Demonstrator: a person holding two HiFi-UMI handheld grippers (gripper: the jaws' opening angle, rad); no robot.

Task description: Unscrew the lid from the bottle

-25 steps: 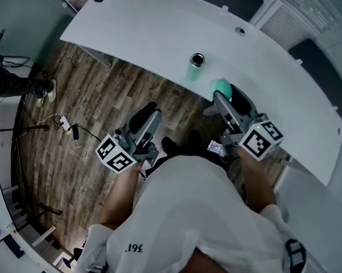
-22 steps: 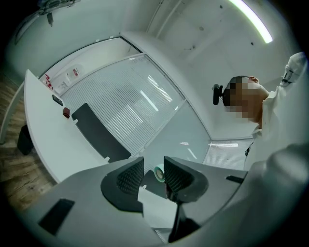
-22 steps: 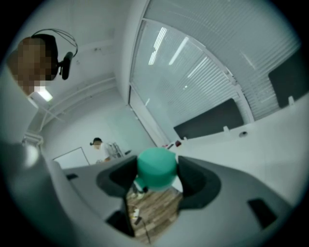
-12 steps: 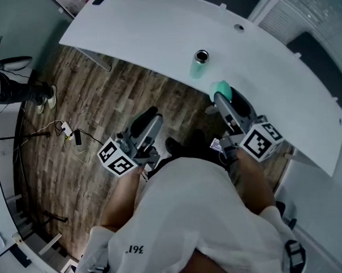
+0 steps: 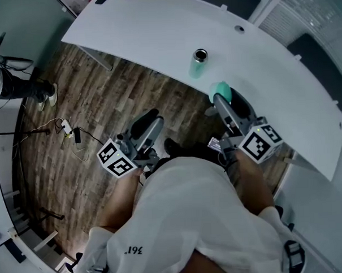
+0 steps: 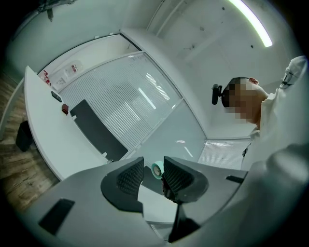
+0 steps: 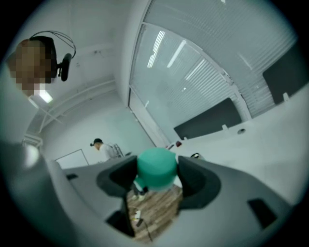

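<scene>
Nothing has shifted lately: our right gripper (image 7: pixel 155 179) clamps the teal lid (image 7: pixel 156 164), centre right, already off the open bottle (image 5: pixel 199 64) standing upper centre on the white table (image 5: pixel 155 32). Our left gripper (image 6: pixel 153 176) waits part-open, empty. Unscrewing looks done.

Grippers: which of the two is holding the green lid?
The right gripper: its jaws are clamped on the teal lid. The left gripper has its jaws apart with nothing gripped between them.
</scene>
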